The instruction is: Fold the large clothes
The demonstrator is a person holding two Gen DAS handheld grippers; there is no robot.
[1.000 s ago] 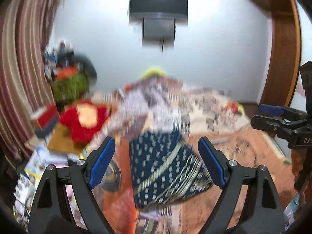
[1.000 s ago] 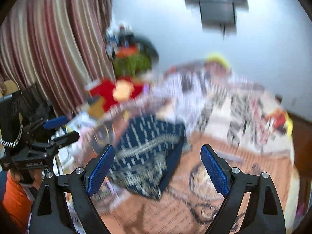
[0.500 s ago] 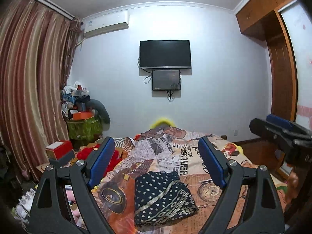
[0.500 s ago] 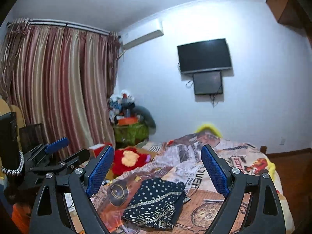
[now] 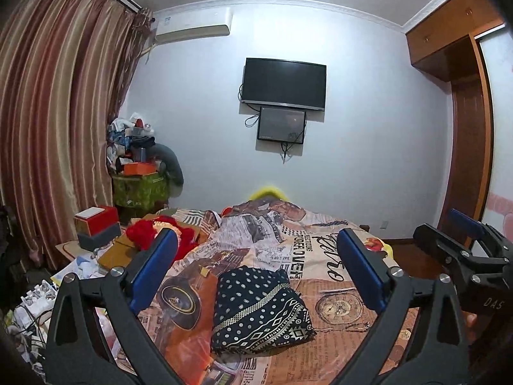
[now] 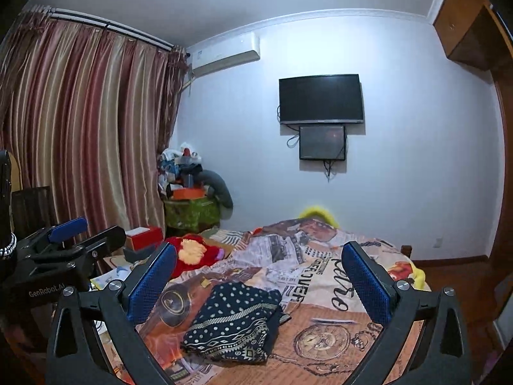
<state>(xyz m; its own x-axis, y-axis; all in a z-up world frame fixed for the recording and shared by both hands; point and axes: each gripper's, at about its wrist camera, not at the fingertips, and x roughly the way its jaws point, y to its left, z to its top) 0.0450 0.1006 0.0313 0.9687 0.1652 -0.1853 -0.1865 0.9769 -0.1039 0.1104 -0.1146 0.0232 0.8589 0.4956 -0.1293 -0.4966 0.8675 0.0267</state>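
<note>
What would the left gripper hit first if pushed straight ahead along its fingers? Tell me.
Nothing nearby. The left gripper, jaws opening with nothing between them, points almost level over the folded dark patterned garment and the bed. It would probably pass above both toward the far wall, though depth is uncertain.

- Home bedroom here: bed [image 5: 336, 256] under a printed cover.
- TV [image 5: 283, 84] hangs on the wall, air conditioner [image 5: 192, 30] above the curtains [image 5: 57, 112].
- Wardrobe [image 5: 461, 122] stands on the right.
</note>
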